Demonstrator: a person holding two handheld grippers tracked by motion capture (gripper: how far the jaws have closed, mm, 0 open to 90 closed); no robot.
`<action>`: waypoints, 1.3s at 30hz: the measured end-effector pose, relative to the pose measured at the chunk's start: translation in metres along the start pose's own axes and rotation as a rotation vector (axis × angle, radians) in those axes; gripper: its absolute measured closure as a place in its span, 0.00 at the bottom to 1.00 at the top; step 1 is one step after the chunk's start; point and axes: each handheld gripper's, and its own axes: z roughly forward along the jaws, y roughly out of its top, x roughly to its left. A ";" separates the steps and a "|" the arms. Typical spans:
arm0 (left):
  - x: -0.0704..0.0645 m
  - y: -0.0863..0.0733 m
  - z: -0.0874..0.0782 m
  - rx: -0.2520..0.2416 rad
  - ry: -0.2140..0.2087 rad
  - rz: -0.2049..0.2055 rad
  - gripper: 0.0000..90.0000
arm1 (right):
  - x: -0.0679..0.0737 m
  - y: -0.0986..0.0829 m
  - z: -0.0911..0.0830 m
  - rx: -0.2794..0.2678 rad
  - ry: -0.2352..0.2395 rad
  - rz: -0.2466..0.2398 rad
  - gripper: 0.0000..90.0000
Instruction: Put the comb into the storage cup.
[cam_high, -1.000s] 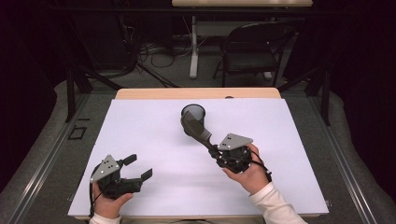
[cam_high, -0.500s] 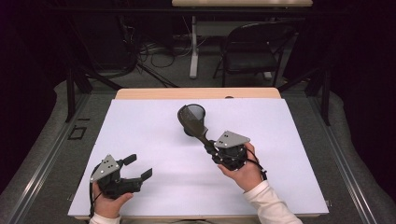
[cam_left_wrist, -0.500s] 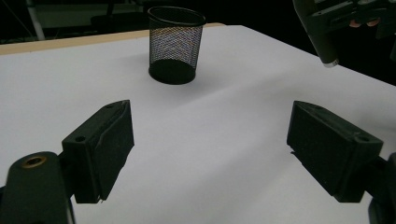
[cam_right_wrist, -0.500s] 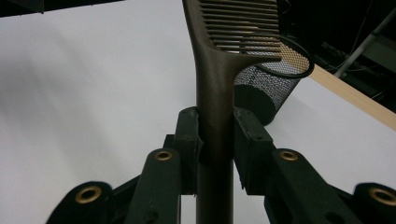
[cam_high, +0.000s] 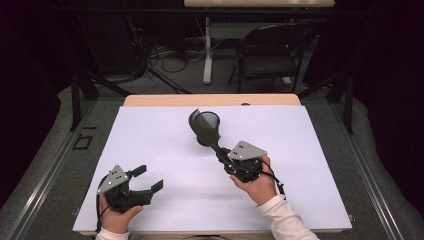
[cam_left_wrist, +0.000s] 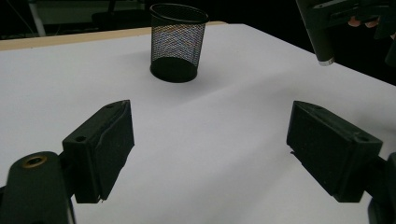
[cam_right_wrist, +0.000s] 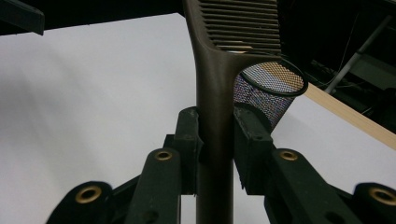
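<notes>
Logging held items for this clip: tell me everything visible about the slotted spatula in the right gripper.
The spatula is dark brown, matte, plastic-looking, with a long narrow handle widening into a head cut with fine parallel slots. The right gripper clamps its handle between both jaws. In the high view it is held off the white table cover, its head slanting away from the person, overlapping the black mesh cup; contact with the cup cannot be told.

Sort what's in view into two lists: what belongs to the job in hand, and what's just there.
In the job:
- slotted spatula, clamped by its handle in the right gripper
- black mesh cup, upright on the white table cover

Just there:
- left gripper, open and idle near the table's front edge
- folding chair behind the table
- cables on the floor
</notes>
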 end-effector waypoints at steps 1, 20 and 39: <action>0.000 0.000 0.000 -0.002 0.004 0.000 0.17 | 0.000 0.000 0.000 -0.005 -0.003 -0.001 0.81; 0.011 0.022 -0.007 -0.035 0.037 -0.052 0.17 | 0.003 -0.003 -0.002 -0.038 -0.021 -0.010 0.81; 0.010 0.056 -0.005 -0.056 0.020 -0.060 0.17 | 0.003 -0.002 -0.004 -0.055 -0.028 -0.008 0.81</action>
